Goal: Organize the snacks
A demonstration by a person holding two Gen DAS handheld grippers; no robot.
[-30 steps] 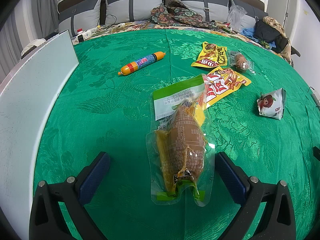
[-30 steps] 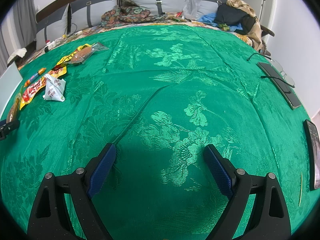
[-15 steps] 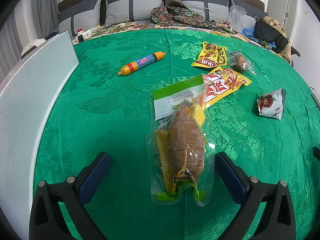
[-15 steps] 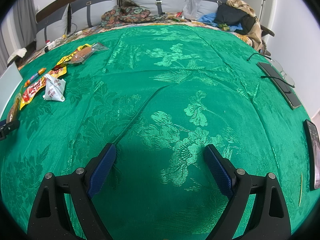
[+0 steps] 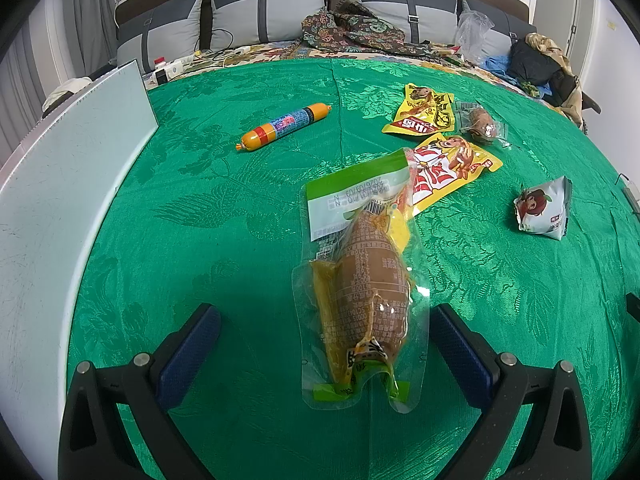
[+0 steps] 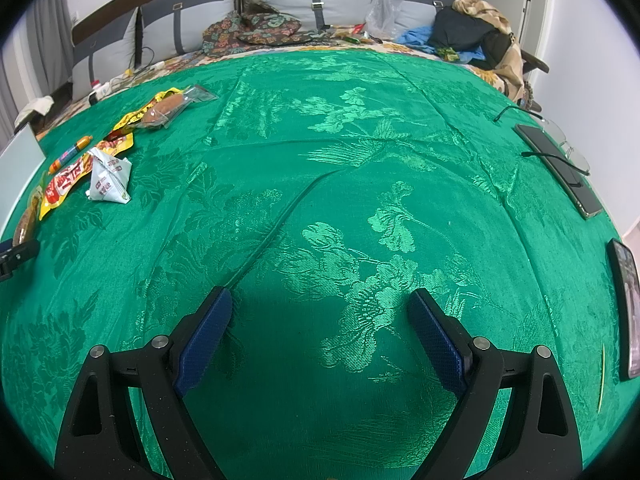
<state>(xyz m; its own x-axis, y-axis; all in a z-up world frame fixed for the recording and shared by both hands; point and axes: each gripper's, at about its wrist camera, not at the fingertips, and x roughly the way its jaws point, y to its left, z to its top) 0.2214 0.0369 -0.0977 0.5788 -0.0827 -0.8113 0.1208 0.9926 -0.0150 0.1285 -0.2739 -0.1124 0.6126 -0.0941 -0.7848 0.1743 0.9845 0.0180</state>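
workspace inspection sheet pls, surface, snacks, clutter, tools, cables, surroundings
surface: green patterned cloth, creased near the middle.
job's things: clear vacuum pack between the left tool's fingers; orange sausage stick; two yellow packets; small clear pack; white triangular packet.
clutter: phones and glasses at the right edge.
grippers: left tool open, holding nothing; right tool open over bare cloth.
cables: black lead by the phones.
surroundings: white board at left; grey cushions; heaped clothes.
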